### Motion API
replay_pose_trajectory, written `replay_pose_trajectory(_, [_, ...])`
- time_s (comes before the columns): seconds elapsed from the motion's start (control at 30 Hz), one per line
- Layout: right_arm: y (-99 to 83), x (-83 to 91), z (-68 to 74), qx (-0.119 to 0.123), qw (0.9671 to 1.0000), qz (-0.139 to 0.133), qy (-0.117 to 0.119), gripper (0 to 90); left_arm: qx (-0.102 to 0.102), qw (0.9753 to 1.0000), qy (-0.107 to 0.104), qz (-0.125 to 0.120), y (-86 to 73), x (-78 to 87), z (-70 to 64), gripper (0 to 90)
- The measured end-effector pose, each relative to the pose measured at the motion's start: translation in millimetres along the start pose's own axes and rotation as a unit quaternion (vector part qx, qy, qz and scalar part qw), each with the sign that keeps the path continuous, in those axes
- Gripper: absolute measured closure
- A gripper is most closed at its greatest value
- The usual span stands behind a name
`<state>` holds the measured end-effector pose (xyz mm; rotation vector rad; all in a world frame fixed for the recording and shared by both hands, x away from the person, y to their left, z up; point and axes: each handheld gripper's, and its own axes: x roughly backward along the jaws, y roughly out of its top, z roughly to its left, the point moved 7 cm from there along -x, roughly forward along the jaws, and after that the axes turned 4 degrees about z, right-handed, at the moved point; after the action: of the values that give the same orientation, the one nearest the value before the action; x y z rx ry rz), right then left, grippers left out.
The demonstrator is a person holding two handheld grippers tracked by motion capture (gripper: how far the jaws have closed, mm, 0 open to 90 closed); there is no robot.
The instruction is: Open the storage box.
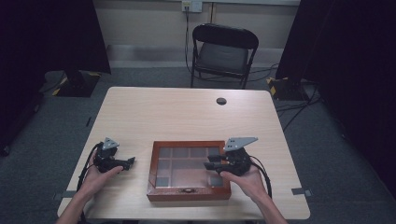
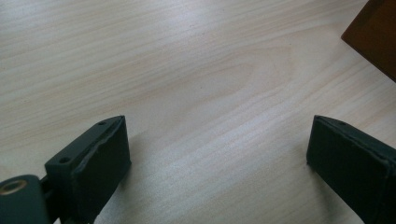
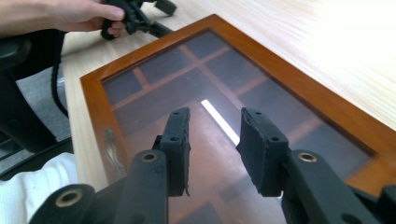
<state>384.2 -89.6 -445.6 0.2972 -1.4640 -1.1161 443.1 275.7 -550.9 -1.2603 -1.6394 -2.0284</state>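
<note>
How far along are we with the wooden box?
Nothing looks done yet: the wooden box lies shut, glass lid down. In hand: the right tool hovers over the glass, jaws apart, gripping nothing. The left tool sits open above bare table, beside the box. Opening is all left.

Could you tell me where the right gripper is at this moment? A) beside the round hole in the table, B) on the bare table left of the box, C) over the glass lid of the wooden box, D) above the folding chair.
C: the right gripper hangs over the glass lid of the wooden box, its jaws apart.
</note>
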Motion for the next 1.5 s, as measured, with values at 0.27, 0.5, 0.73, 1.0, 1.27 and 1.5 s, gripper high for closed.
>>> replay_pose_trajectory(0.27, [-3.3, -21.5, 19.5, 0.012, 0.9989, 0.015, 0.043, 68.0, 0.0, 1.0, 0.0, 0.0, 0.0, 0.0, 0.0, 5.3])
replay_pose_trajectory(0.5, [-7.8, -33.5, 35.3, 0.032, 0.9958, 0.032, 0.079, 74.5, 0.001, 1.0, 0.0, -0.001, 0.1, -0.1, -0.2, 5.4])
replay_pose_trajectory(0.73, [-12.1, -39.0, 41.7, 0.039, 0.9935, 0.044, 0.098, 78.5, 0.0, 1.0, 0.0, 0.0, 0.0, 0.0, 0.0, 5.4])
replay_pose_trajectory(1.0, [-21.0, -42.3, 47.4, 0.043, 0.991, 0.053, 0.115, 80.6, 0.003, 1.0, 0.0, -0.002, 0.3, -0.3, -0.4, 5.4])
replay_pose_trajectory(1.27, [-23.8, -43.5, 57.6, 0.057, 0.9889, 0.059, 0.124, 80.2, 0.0, 1.0, 0.0, 0.0, 0.0, 0.0, 0.0, 5.3])
replay_pose_trajectory(1.5, [-27.0, -46.0, 55.2, 0.053, 0.9889, 0.053, 0.128, 81.0, 0.001, 1.0, 0.0, -0.001, 0.3, -0.3, 0.0, 5.2])
